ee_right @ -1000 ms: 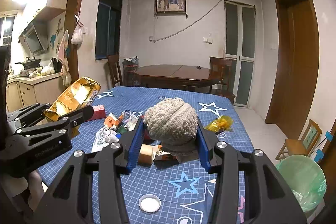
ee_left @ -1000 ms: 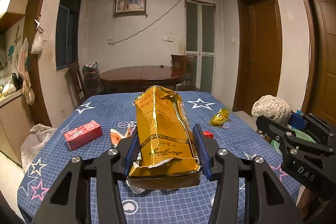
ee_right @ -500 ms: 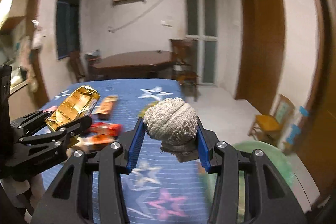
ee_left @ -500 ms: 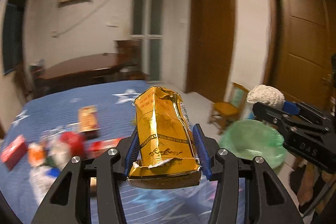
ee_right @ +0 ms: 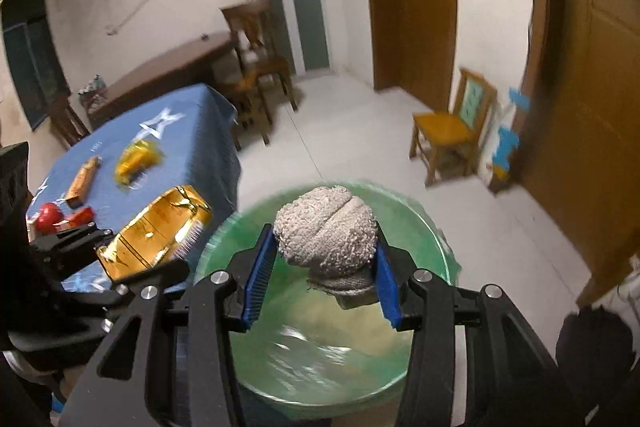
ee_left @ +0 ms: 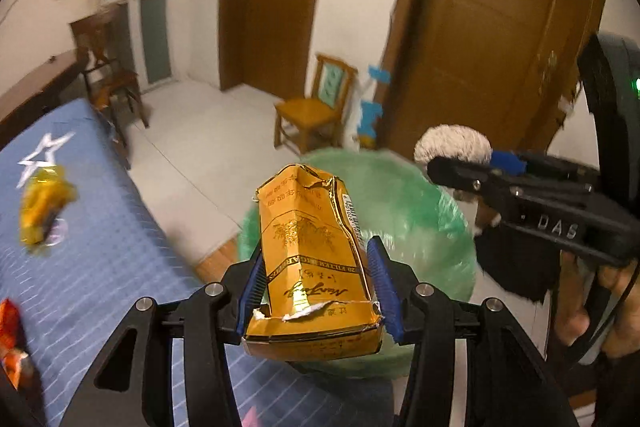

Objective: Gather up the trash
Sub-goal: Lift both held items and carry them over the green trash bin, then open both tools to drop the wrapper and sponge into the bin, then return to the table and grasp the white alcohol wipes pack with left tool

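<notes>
We see the gold carton (ee_left: 312, 267): glossy, foil-bright card, creased, its torn edge showing white paper. The grey ball (ee_right: 326, 233) looks like nubbly knitted cloth, rough and matt. Under both, the green bin liner (ee_right: 416, 223) reads as thin, shiny plastic film, wrinkled. We note the left gripper (ee_left: 316, 285) and right gripper (ee_right: 322, 277): matt black plastic arms, silvery metal screw heads, ribbed blue pads (ee_right: 260, 275). The tablecloth (ee_left: 100, 267) is blue woven fabric, faintly checked. The small chair (ee_right: 448, 131) is varnished wood, the doors (ee_left: 500, 27) smooth brown wood, the floor (ee_right: 360, 147) pale, smooth tile.
</notes>
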Tool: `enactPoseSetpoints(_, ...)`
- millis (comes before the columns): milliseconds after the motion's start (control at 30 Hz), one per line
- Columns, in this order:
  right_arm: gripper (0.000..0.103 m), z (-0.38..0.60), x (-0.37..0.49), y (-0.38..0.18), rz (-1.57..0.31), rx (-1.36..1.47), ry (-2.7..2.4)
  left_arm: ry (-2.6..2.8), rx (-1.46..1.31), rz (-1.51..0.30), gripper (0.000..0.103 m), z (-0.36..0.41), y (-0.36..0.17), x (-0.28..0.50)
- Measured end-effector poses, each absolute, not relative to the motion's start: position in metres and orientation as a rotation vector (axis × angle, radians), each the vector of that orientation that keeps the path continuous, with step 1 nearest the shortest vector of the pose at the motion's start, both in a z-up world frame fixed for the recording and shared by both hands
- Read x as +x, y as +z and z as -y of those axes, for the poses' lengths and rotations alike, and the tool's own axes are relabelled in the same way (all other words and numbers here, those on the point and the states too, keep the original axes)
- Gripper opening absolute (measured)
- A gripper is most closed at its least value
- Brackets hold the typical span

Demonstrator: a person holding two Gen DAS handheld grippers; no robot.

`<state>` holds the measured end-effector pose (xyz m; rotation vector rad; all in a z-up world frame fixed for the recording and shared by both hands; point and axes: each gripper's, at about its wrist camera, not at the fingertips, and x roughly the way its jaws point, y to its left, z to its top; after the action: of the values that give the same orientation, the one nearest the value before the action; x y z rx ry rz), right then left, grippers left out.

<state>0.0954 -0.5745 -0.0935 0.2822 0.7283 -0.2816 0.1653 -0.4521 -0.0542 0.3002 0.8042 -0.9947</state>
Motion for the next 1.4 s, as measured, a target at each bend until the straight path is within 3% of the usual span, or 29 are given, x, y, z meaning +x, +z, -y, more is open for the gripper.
enactPoseSetpoints(300, 0.044, 0.607, 0.115, -0.137, -0.817, 0.326, -0.260, -0.991, 0.322, -0.902, 0.051, 0.498, -0.110, 0.188)
enactPoseSetpoints(567, 0.047, 0.613, 0.121, -0.144, -0.822, 0.325, -0.250, -0.973, 0.315, -0.918, 0.051, 0.510, -0.126, 0.201)
enactPoseSetpoints(633, 0.051, 0.614, 0.120, -0.143, -0.812, 0.330, -0.253, -0.976, 0.311, -0.922, 0.054, 0.498, -0.125, 0.202)
enactPoseSetpoints(700, 0.061, 0.615, 0.118, -0.141, -0.798, 0.334, -0.263, -0.970, 0.315, -0.918, 0.059, 0.496, -0.123, 0.202)
enactPoseSetpoints(1133, 0.062, 0.615, 0.098, -0.122, -0.721, 0.335, -0.289, -0.960, 0.322, -0.889, 0.061, 0.483, -0.109, 0.189)
enactPoseSetpoints(1400, 0.064, 0.533, 0.054, -0.079, -0.509, 0.257, -0.131, -0.898, 0.263, -0.778, 0.061, 0.379, -0.071, 0.163)
